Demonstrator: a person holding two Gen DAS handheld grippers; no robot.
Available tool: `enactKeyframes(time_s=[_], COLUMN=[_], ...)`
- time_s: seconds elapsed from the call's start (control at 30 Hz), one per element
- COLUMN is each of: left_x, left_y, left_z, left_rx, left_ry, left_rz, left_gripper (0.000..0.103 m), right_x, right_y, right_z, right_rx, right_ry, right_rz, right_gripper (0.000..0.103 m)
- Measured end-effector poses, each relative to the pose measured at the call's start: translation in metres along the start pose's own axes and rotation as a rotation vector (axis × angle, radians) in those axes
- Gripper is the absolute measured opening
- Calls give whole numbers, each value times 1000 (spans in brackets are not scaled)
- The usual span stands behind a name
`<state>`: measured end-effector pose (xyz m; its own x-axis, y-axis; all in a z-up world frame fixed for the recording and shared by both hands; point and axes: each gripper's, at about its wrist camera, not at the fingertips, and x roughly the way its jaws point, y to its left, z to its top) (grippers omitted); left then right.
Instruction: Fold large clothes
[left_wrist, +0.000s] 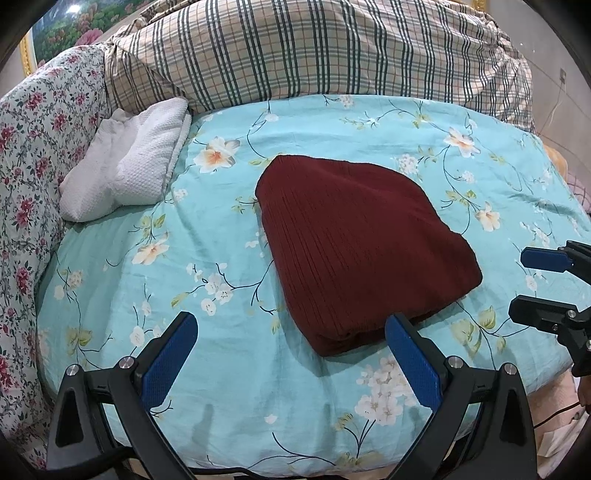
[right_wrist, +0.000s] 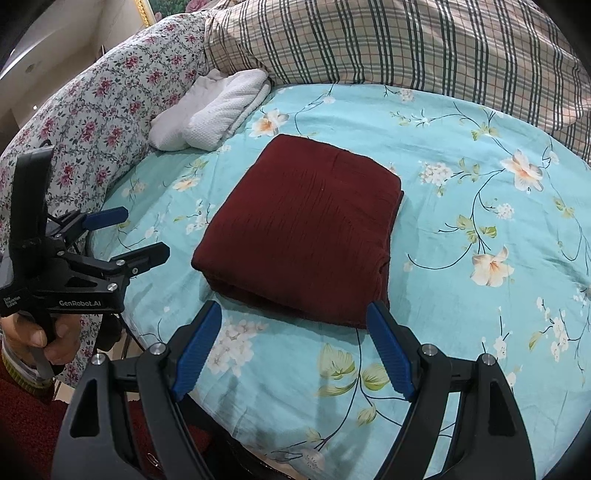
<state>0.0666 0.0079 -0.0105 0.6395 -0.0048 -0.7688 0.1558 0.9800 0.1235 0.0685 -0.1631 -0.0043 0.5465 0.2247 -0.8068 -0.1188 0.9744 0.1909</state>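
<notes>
Maroon garment (left_wrist: 354, 243) lies folded in a compact rectangle mid-bed, toward the near edge of the bed (left_wrist: 229, 369). Left gripper (left_wrist: 291, 354) and right gripper (right_wrist: 295, 343) both spread, holding nothing. Fold looks done; if tidying, press the edges flat and avoid dragging the sheet. Only the right view shows the hand (right_wrist: 40, 339) gripping the left tool.

Black hand-held gripper (right_wrist: 291, 343), blue ribbed pads (right_wrist: 197, 349), silver screws, "GenRobot.AI" mark

Both views are evenly and brightly lit from overhead, with no glare. Soft grey shadows of the fingers fall on the turquoise flowered bedsheet (left_wrist: 229, 369) near the bottom. Fisheye distortion bows the bed, and dark vignette arcs cut the corners. Focus is sharp throughout.
</notes>
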Motion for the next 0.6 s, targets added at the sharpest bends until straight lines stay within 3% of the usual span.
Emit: enactKeyframes(time_s=[0.6], left_x=[-4], left_y=[-3], left_z=[-3], left_rx=[-11], left_ry=[0], left_rz=[-3], left_gripper=[102], right_x=[-3], right_y=[1], right_z=[0], right_rx=[-8], right_ry=[-5], right_rz=[-2], right_gripper=[81])
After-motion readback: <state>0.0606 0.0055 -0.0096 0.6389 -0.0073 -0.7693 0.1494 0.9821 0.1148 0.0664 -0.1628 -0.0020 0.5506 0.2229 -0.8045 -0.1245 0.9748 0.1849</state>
